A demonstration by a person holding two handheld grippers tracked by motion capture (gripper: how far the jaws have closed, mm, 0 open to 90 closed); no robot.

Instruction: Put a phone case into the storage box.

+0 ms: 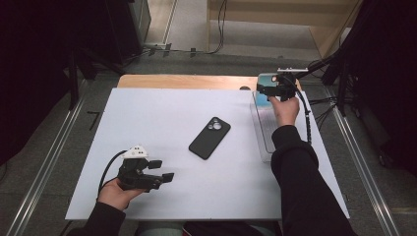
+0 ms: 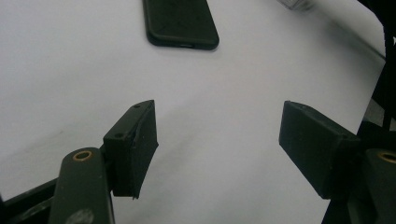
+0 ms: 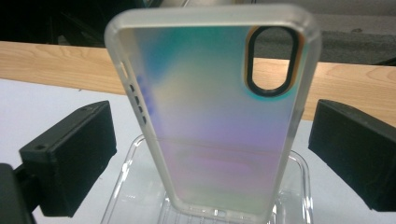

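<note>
Standing wide apart, the right gripper's jaws flanked the translucent iridescent phone case without touching it; the case stood upright in the clear plastic tray, long axis vertical, camera cutout uppermost. Left gripper was open and empty.

Bare white table lies between the left gripper and the phone ahead.

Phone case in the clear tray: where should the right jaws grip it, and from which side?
Grip the iridescent phone case across its two long frosted edges, about mid-height, below the camera cutout. It stands upright in the clear tray, open side facing the right gripper, whose open jaws already flank it without touching. Closing from there looks best.
</note>
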